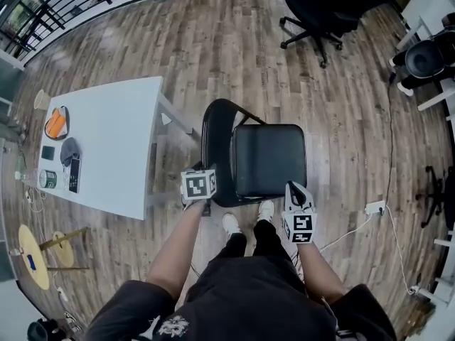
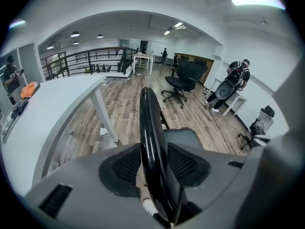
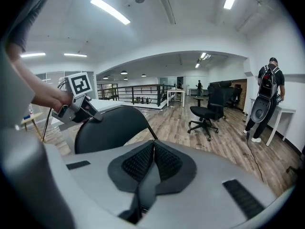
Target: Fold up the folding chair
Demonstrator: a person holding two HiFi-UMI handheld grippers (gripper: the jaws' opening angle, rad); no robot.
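The black folding chair stands unfolded on the wood floor in front of me, its seat to the right and its curved backrest to the left. My left gripper is at the near end of the backrest. In the left gripper view the backrest's rim runs between the jaws of that gripper, which stand wide and open around it. My right gripper hovers off the seat's near right corner, shut with nothing in it; its pads meet. The right gripper view shows the backrest and the left gripper on it.
A white table with small items stands close on the chair's left. A black office chair is farther off, a power strip with cable lies on the floor at right. My shoes are just behind the folding chair. A person with a backpack stands at far right.
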